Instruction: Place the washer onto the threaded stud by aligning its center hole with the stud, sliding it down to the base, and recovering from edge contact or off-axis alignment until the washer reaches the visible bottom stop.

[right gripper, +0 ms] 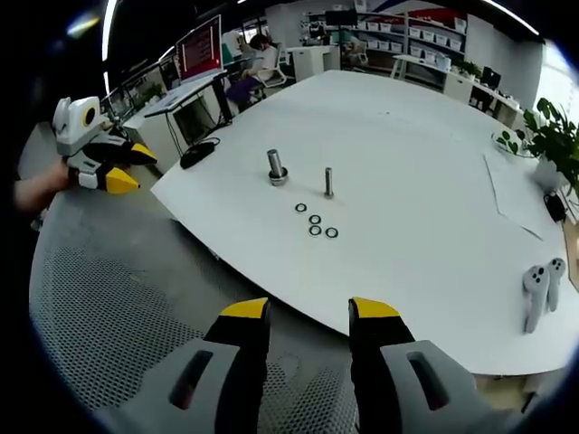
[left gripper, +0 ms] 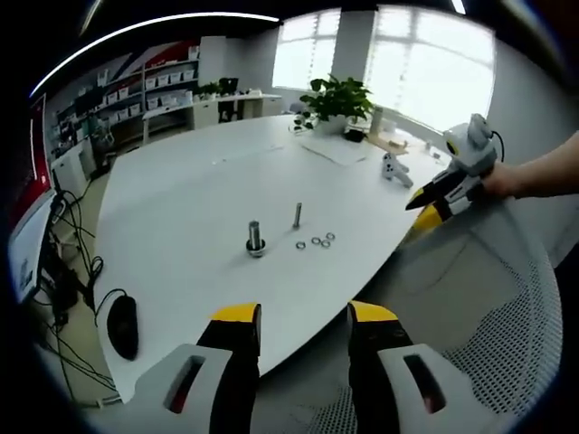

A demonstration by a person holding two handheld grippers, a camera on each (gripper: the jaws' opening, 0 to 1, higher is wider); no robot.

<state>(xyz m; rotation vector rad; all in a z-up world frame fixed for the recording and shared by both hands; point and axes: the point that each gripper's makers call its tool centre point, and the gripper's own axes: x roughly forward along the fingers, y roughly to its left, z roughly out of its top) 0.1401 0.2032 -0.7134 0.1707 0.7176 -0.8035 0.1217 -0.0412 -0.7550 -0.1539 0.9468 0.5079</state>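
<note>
Your left gripper [left gripper: 304, 314] and right gripper [right gripper: 309, 310] both spread, empty, over mesh chair [right gripper: 109, 298], white table [right gripper: 425, 136] ahead of your fingers, washers [right gripper: 315, 222] well beyond the tips beside stud [right gripper: 328, 182], plant [left gripper: 336, 98], windows [left gripper: 434, 63], shelves [left gripper: 136, 86] behind

Both views are bright and evenly lit. In the left gripper view, daylight pours through the windows [left gripper: 398, 63] far ahead of the jaws and blows them out to white; a ceiling light strip [left gripper: 163, 25] arcs above. The white table [left gripper: 208, 190] takes a soft sheen, and the stud [left gripper: 297, 215] and washers [left gripper: 316, 241] throw only faint shadows. In the right gripper view the table [right gripper: 425, 145] is almost glare-white. Fisheye bending curves edges strongly near the rim, where detail softens. The centre is fairly sharp; the washers [right gripper: 315, 223] are small.
</note>
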